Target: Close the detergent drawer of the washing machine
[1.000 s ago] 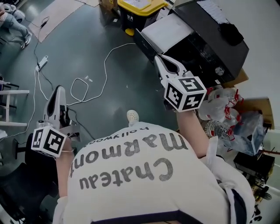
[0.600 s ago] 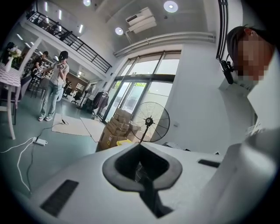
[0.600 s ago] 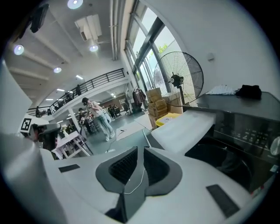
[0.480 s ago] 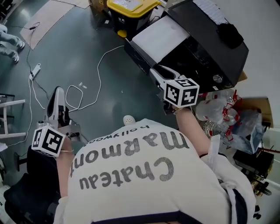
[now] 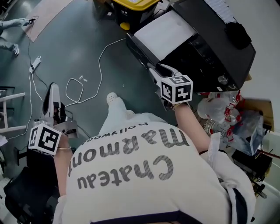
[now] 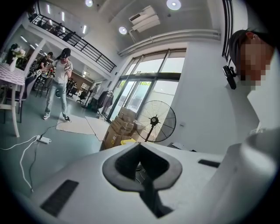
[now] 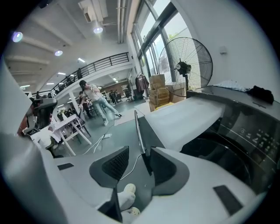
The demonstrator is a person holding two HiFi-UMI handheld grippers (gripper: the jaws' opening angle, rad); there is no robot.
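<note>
The black top-loading washing machine (image 5: 210,52) stands at the upper right with a white lid (image 5: 168,33) on top. Along its front runs a dark panel with a thin pale edge (image 5: 139,47); I cannot tell which part is the drawer. My right gripper (image 5: 154,70) hangs just before that front corner, and its jaws are opening. In the right gripper view the pale edge (image 7: 139,131) shows in the gap of the right gripper (image 7: 139,164), apart from both pads. My left gripper (image 5: 52,87) is low at the left over the floor, shut on nothing, as the left gripper (image 6: 141,168) view shows.
A yellow-lidded bin (image 5: 131,6) sits behind the machine. A white cable (image 5: 98,70) and a power strip (image 5: 35,63) lie on the floor. Plastic bags and bottles (image 5: 223,109) crowd the right. My foot (image 5: 113,98) is forward. A standing fan (image 7: 186,65) is beyond.
My right gripper has come down closer to the machine's front corner. One foot has stepped forward. The left gripper has shifted slightly on the left.
</note>
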